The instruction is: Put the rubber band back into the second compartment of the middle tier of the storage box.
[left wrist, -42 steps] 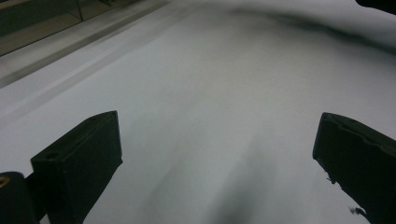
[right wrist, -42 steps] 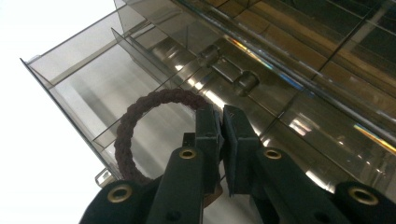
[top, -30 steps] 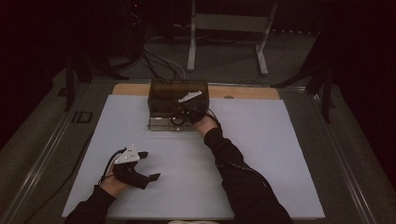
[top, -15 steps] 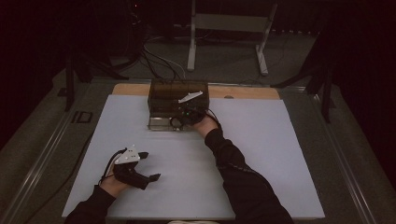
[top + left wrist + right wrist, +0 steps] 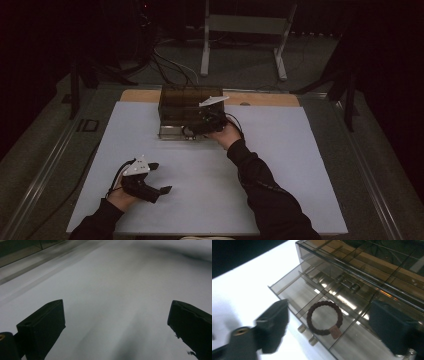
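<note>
In the open drawer of the smoky clear organiser, a braided hair tie lies flat.

The right tool hangs just above it, and its jaws, which have just been opening, stand spread with nothing pinched, so the tie looks freshly dropped into its compartment. The left tool, jaws spread too, rests idle on the white tabletop (well apart from the organiser, probably parked to keep clear).
</note>
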`<action>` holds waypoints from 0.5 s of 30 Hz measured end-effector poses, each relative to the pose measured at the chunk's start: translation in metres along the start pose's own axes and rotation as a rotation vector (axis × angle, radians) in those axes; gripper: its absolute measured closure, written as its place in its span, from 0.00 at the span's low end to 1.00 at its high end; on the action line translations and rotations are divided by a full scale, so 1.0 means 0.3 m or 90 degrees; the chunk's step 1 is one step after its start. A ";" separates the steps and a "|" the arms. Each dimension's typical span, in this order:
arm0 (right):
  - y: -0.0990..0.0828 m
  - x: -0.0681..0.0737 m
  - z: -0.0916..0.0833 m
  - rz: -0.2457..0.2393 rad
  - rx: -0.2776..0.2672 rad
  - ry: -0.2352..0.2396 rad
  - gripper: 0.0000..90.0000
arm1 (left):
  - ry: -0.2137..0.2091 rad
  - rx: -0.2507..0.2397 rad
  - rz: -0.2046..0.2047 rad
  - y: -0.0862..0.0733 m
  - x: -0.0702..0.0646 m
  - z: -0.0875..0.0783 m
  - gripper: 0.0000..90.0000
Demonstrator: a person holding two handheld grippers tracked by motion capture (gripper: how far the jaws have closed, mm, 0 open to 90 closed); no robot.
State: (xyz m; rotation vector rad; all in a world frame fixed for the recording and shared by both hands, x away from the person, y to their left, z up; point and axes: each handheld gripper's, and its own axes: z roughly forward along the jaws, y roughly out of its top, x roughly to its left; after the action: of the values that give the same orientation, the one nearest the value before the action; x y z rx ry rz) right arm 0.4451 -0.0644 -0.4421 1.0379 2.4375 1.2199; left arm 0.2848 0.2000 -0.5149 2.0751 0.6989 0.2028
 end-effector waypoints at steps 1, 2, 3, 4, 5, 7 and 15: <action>-0.002 -0.003 -0.010 0.001 -0.003 0.002 0.15 | -0.001 0.000 0.000 0.000 0.000 0.000 0.03; -0.004 -0.006 -0.020 0.004 -0.006 -0.001 0.14 | -0.001 0.000 -0.001 0.000 0.000 0.001 0.03; -0.006 -0.010 -0.029 0.008 -0.009 0.001 0.13 | -0.001 0.000 -0.001 0.000 0.000 0.001 0.03; -0.009 -0.015 -0.037 0.008 -0.009 0.002 0.11 | -0.001 0.000 -0.002 0.000 0.000 0.000 0.03; -0.011 -0.019 -0.046 0.008 -0.011 0.000 0.11 | 0.000 0.001 -0.002 0.000 0.001 -0.001 0.03; -0.015 -0.028 -0.065 0.010 -0.016 -0.004 0.11 | 0.000 0.000 -0.003 -0.001 0.001 -0.002 0.03; -0.038 -0.064 -0.146 0.016 -0.040 -0.028 0.10 | 0.001 0.003 0.000 0.001 0.000 -0.002 0.03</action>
State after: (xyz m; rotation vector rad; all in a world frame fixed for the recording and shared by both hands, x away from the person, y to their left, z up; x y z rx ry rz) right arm 0.4323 -0.1087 -0.4253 1.0702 2.3448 1.2585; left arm 0.2847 0.2002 -0.5143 2.0789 0.7010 0.2033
